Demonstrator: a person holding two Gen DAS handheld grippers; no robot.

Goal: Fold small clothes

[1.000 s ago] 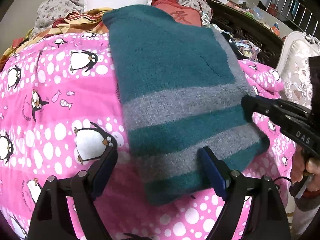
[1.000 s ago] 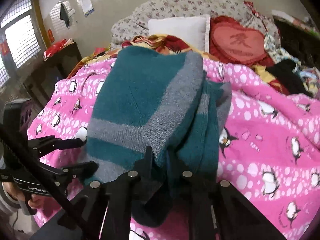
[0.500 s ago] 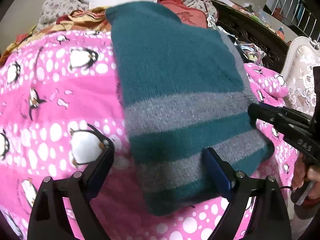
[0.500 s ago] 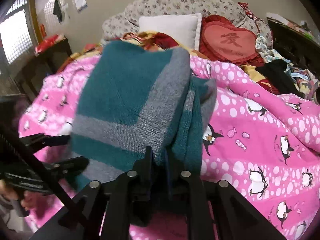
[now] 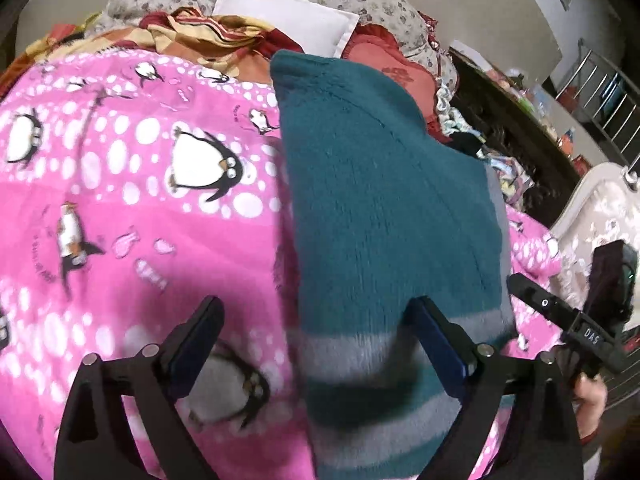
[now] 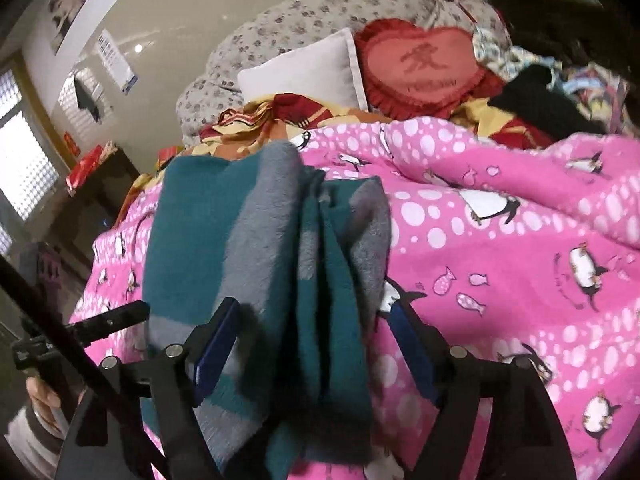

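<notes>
A teal sweater with grey stripes lies folded lengthwise on the pink penguin blanket. My left gripper hovers over its near left edge. Its jaws are opening, with the sweater's edge between them, and the pads do not press on it. In the right wrist view the sweater's stacked folded edges run between the fingers of my right gripper. These jaws are opening too and stand clear of the cloth. A finger of the right gripper shows at the sweater's far side.
A white pillow, a red heart cushion and crumpled bedding lie at the head of the bed. Dark clothes are piled at the right. A dark cabinet stands left of the bed, and a padded chair stands by its side.
My right gripper, shut on the sweater's folded edge before, has let go and spread wide. The left gripper has shifted over the sweater's left edge and its jaws stand a little wider.
</notes>
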